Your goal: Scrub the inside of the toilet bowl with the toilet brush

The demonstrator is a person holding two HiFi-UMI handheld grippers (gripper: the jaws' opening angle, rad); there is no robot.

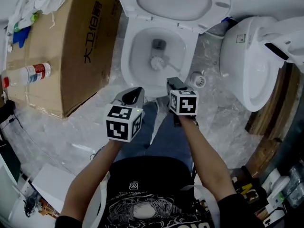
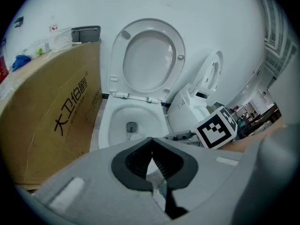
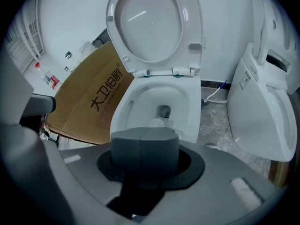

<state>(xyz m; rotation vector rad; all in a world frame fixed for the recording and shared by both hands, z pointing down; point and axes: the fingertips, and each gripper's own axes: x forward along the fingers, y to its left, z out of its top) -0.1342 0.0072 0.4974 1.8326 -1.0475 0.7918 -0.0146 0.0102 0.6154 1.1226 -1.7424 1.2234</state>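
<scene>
The white toilet bowl (image 1: 127, 56) stands open with its seat and lid (image 1: 173, 1) raised. A white toilet brush head (image 1: 156, 62) sits low in the bowl near the drain, and its dark handle runs back to my right gripper (image 1: 172, 83), which is shut on it at the bowl's front rim. In the right gripper view the pads (image 3: 144, 146) meet and hide the handle, with the brush head (image 3: 157, 122) beyond them. My left gripper (image 1: 134, 95) hovers just left of the right one, shut with nothing in it (image 2: 151, 154).
A large cardboard box (image 1: 76, 42) stands hard against the toilet's left side, with a bottle (image 1: 28, 74) on it. A second white toilet (image 1: 247, 61) leans at the right. A white brush holder (image 1: 197, 80) sits on the floor between them. The person's legs are below the grippers.
</scene>
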